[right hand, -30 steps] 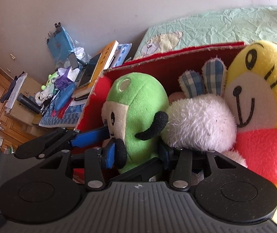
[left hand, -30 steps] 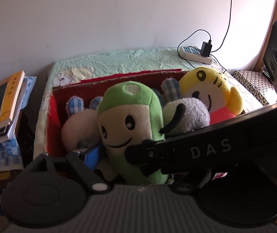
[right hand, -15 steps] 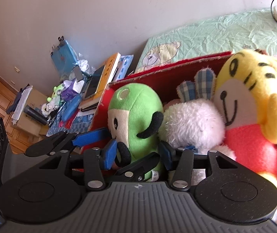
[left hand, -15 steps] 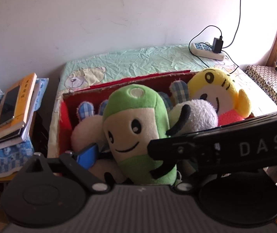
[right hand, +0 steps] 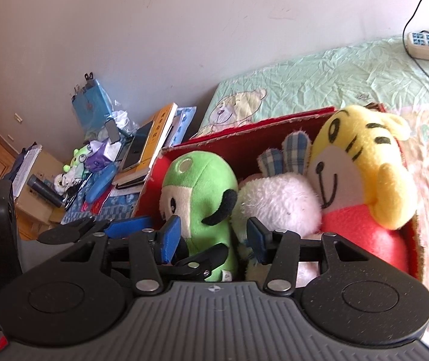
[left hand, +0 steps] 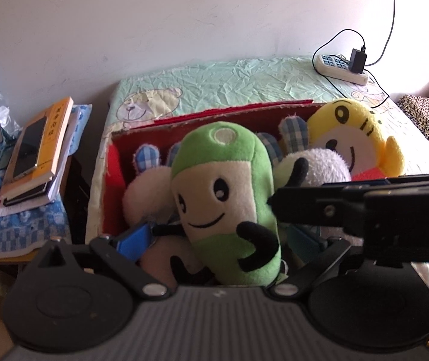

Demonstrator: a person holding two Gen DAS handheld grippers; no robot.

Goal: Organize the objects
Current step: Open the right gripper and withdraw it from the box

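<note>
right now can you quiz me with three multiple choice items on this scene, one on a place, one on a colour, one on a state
1. Where does the yellow tiger plush sit?
A. in the red box
B. on the book stack
C. on the floor

2. What colour is the cap of the plush between the left gripper fingers?
A. blue
B. green
C. red

3. How do the right gripper jaws stand?
A. shut empty
B. out of view
C. open, either side of the green plush

Answers:
1 A, red walls surround it.
2 B, its top is green.
3 C, the blue pads stand apart.
</note>
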